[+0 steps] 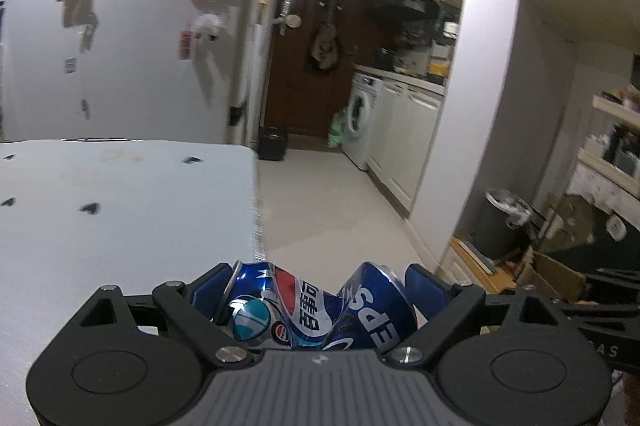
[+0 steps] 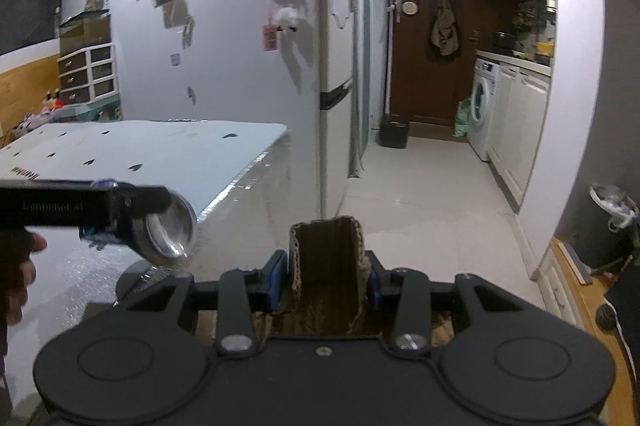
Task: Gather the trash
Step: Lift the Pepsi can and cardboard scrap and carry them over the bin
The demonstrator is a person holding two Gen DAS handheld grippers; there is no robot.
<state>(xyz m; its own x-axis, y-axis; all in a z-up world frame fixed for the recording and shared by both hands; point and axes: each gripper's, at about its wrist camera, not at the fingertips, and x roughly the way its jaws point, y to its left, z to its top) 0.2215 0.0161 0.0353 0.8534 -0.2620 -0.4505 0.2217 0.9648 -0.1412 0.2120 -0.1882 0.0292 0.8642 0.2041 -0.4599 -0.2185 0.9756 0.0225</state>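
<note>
A crushed blue Pepsi can [image 1: 320,306] lies crosswise between the blue pads of my left gripper [image 1: 316,290], which is shut on it just past the table's right edge. In the right wrist view this left gripper [image 2: 120,214] reaches in from the left, and the can's shiny bottom [image 2: 170,226] faces the camera. My right gripper [image 2: 326,282] is shut on a folded piece of brown corrugated cardboard [image 2: 326,258] that stands up between its pads. A dark trash bin [image 1: 504,222] with a white liner stands on the floor to the right, also in the right wrist view as the bin [image 2: 608,226].
A white table [image 1: 120,210] with small dark marks fills the left. Behind it are a wall with pinned photos and a fridge [image 2: 336,66]. A tiled floor [image 2: 420,194] leads past a washing machine [image 2: 484,106] to a brown door [image 2: 432,26]. Cardboard boxes [image 1: 552,266] crowd the right.
</note>
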